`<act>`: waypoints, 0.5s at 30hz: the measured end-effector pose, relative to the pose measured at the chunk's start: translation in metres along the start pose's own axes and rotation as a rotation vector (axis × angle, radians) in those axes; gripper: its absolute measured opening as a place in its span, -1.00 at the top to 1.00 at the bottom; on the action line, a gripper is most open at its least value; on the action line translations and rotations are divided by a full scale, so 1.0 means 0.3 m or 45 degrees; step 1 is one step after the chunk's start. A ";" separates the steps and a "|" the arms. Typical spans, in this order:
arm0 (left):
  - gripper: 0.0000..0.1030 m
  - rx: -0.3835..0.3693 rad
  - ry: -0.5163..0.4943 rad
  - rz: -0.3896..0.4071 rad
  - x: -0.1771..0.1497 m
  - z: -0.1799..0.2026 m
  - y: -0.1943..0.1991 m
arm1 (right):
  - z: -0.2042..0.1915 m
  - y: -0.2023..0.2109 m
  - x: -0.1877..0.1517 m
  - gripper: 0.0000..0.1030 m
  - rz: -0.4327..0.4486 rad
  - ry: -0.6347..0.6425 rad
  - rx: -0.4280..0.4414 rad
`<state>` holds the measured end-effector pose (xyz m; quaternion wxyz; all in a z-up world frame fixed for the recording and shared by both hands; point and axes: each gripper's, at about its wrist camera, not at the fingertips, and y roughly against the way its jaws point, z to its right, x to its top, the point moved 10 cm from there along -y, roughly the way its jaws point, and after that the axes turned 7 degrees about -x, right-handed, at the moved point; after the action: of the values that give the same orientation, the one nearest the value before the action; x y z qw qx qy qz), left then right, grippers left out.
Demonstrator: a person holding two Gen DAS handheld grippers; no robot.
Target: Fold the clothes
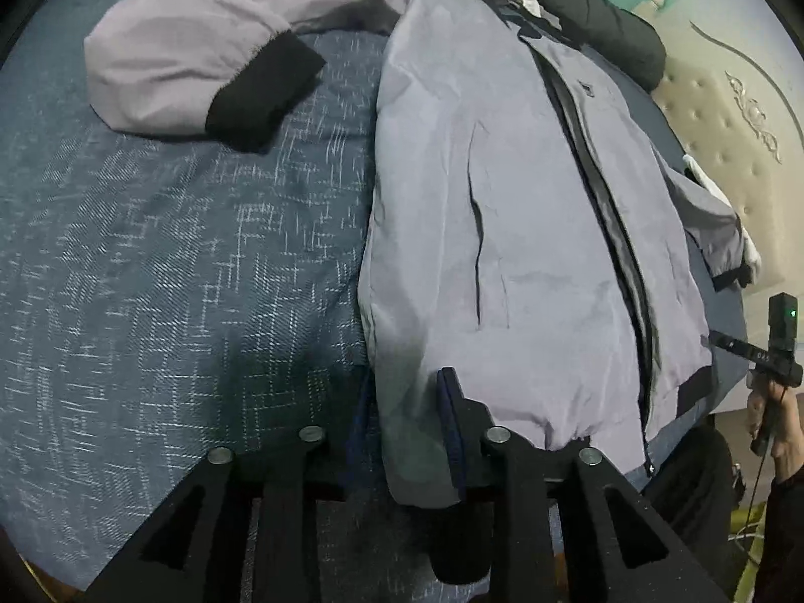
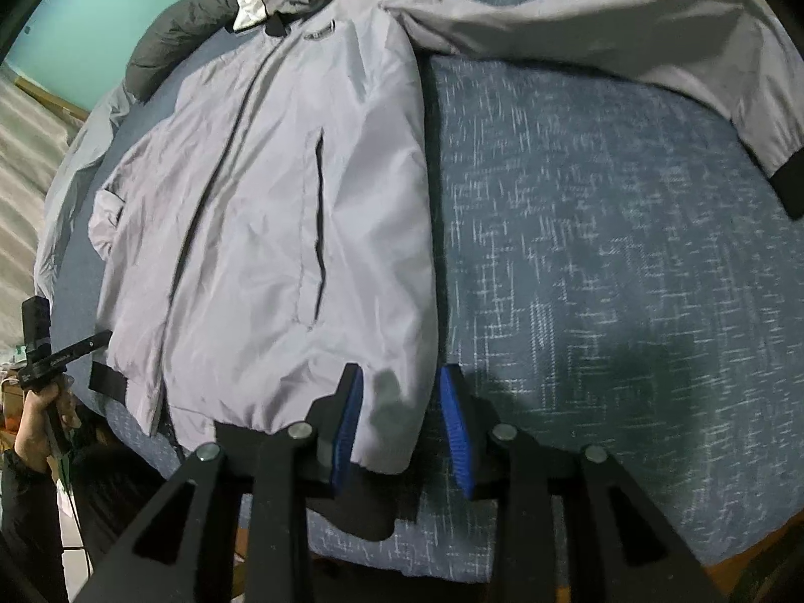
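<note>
I have the grey jacket (image 1: 502,201) flat on the bed (image 1: 176,251), each gripper (image 1: 407,432) (image 2: 407,432) pinching a hem corner at six o'clock. I'd lift evenly toward twelve.

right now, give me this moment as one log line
phase: pre-fold | jacket: flat on bed, sleeve spread out | left gripper: shut on hem | right gripper: around hem corner, grip unclear
</note>
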<state>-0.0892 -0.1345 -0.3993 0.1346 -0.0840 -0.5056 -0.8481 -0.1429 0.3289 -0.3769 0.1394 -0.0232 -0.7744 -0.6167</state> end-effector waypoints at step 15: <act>0.91 0.038 -0.001 0.017 -0.009 -0.046 0.015 | 0.024 -0.049 -0.058 0.85 -0.010 -0.003 0.044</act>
<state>-0.0853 -0.1483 -0.4028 0.1415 -0.0857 -0.5177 -0.8394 -0.1305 0.3347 -0.3967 0.1366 -0.0184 -0.7851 -0.6038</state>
